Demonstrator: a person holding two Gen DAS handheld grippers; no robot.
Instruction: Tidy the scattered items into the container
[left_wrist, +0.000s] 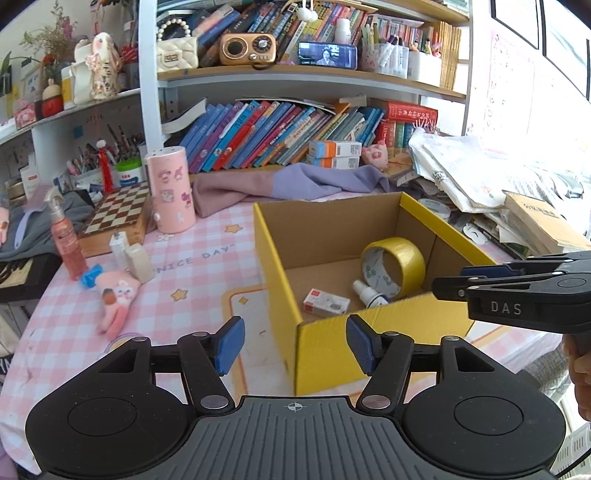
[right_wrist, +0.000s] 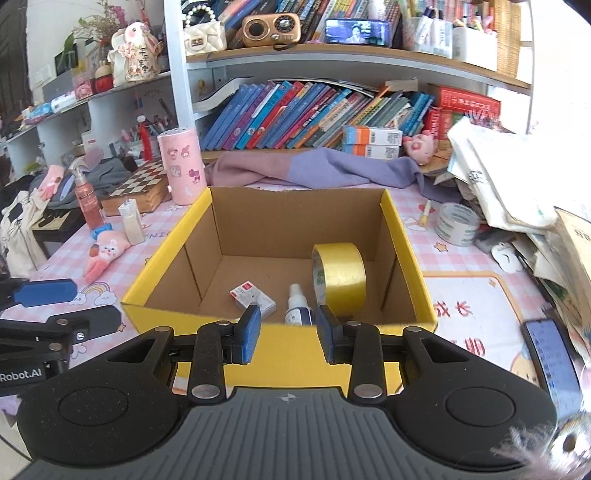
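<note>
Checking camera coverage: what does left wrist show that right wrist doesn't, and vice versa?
Left wrist only: the right gripper from the side, entering at right edge, and the left gripper's own empty, open jaws.

Right wrist only: a clear tape roll and yellow marker on the table right of the box, plus a phone at lower right.

Both: the yellow cardboard box holding yellow tape roll, white dropper bottle and small red-white carton; pink plush toy outside.
</note>
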